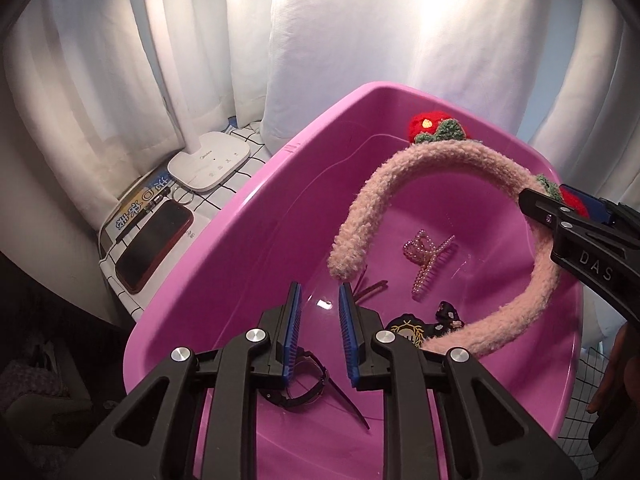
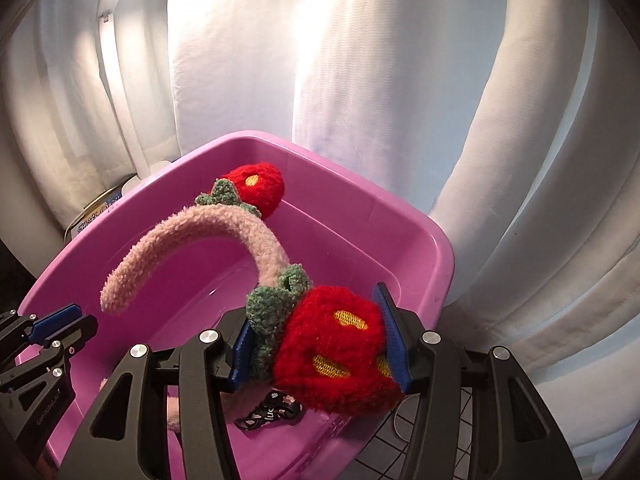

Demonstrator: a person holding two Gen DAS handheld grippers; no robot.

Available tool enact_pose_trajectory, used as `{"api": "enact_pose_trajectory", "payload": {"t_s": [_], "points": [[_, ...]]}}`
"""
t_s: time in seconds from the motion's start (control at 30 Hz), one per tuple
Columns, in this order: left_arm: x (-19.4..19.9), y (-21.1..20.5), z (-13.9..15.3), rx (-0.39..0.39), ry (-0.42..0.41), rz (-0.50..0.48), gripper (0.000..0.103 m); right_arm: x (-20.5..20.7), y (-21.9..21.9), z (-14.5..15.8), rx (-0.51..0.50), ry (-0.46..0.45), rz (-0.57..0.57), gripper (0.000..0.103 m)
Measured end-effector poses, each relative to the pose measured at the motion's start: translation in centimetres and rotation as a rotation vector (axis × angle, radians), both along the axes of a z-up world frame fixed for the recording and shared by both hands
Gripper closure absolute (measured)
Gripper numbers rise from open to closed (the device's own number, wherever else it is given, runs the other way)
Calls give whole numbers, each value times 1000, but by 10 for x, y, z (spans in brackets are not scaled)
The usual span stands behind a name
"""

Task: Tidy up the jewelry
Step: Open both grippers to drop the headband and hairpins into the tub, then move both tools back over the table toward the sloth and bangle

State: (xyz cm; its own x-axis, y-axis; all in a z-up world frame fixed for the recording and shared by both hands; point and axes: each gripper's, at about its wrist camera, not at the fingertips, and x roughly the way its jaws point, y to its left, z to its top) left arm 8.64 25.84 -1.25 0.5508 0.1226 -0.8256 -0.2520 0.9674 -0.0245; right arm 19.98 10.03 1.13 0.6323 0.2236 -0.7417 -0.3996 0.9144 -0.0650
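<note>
right claw: my right gripper (image 2: 320, 344) has its ribbed blue pads (image 2: 394, 338) on either side of the nearer red knitted strawberry (image 2: 336, 344), left pad against the green leaves, right pad against the red plush; it grips the headband by that ornament.
headband: the fuzzy pale-pink plush headband (image 1: 432, 164) arches above the inside of the basin, one end hanging free in the air near my left claw, the other end reaching down to the basin floor beside the black pieces.
second strawberry: a matching red knitted strawberry with green leaves (image 2: 256, 188) sits at the far top of the arch.
left claw: my left gripper (image 1: 318, 320) stands slightly parted over the basin, nothing between its blue pads.
basin: the glossy pink plastic tub (image 1: 256, 200) holds a pink beaded claw clip (image 1: 430, 258), a black embroidered patch (image 1: 406, 330), a black floral bow (image 1: 448, 314) and a black wristwatch (image 1: 304, 388).
beside the basin: a white lamp base (image 1: 210, 160) and a dark phone in a red case (image 1: 154, 244) lie on a checked cloth (image 1: 120, 292).
</note>
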Motion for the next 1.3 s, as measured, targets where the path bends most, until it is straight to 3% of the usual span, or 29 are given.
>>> {"api": "enact_pose_trajectory", "payload": {"t_s": [0.03, 0.1, 0.2, 0.63, 1.3], "points": [[0, 0, 0, -3, 3, 4, 73, 0, 2, 0, 2, 6, 2, 47], [-2, 3, 0, -6, -2, 16, 49, 0, 4, 1, -13, 15, -3, 47], [-5, 5, 2, -4, -15, 24, 39, -1, 7, 2, -22, 12, -9, 45], [-20, 2, 10, -31, -42, 28, 31, -23, -15, 21, 60, -3, -23, 45], [-40, -77, 54, -64, -143, -97, 17, -83, -109, 37, 91, -67, -157, 43]]}}
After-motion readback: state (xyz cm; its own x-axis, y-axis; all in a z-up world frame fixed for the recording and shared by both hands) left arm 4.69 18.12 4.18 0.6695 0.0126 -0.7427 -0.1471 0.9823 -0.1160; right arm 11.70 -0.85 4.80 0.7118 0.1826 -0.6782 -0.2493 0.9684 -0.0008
